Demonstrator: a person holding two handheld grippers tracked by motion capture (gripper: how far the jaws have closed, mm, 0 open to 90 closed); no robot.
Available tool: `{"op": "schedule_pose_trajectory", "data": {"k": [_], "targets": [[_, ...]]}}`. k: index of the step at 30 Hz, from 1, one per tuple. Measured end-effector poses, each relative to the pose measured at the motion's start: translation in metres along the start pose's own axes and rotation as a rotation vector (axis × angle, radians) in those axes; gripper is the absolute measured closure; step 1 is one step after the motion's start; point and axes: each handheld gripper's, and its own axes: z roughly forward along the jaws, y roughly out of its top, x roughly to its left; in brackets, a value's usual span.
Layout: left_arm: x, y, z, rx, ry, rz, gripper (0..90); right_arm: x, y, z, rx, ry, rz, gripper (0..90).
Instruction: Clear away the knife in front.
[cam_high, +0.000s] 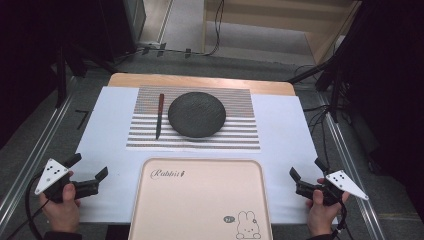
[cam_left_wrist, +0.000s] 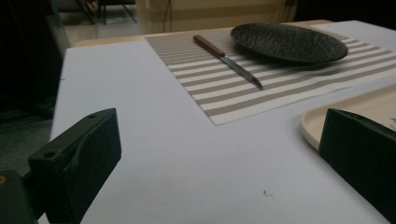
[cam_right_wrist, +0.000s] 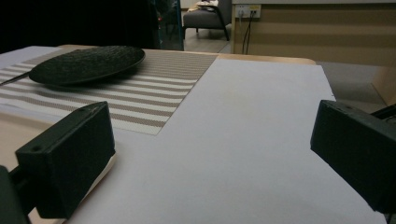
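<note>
A dark textured plate (cam_high: 196, 114) (cam_left_wrist: 288, 42) (cam_right_wrist: 87, 64) rests on a striped placemat (cam_high: 240, 132) (cam_left_wrist: 261, 88) (cam_right_wrist: 140, 100) at the table's far middle. Left of the plate lies a knife (cam_high: 159, 115) (cam_left_wrist: 227, 60) with a reddish-brown handle, blade toward me. A beige tray (cam_high: 200, 200) (cam_left_wrist: 355, 109) with a rabbit drawing sits at the near middle. My left gripper (cam_high: 90, 167) (cam_left_wrist: 219, 158) is held open over the white cover at the near left, nothing between its jaws. My right gripper (cam_high: 306, 169) (cam_right_wrist: 210, 154) is open at the near right, equally empty.
A white cover (cam_high: 107, 130) spreads over the wooden table (cam_high: 200, 80). Metal rails (cam_high: 30, 165) run along both sides of the table. Cables and dark stands (cam_high: 325, 75) lie on the floor beyond the far edge.
</note>
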Motion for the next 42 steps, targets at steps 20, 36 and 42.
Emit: {"op": "schedule_pose_trajectory", "data": {"k": [20, 36, 42], "targets": [[-0.028, 0.031, 0.010, -0.003, -0.059, 0.002, 0.0, 0.002, -0.002, 0.000, -0.013, 0.023, -0.010, 0.0], [-0.035, 0.060, 0.038, -0.008, -0.129, 0.022, 0.0, 0.003, -0.002, 0.000, -0.010, 0.024, -0.012, 0.0], [-0.036, 0.072, 0.048, -0.022, -0.149, 0.045, 0.0, 0.003, -0.002, 0.000, -0.010, 0.023, -0.013, 0.0]]}}
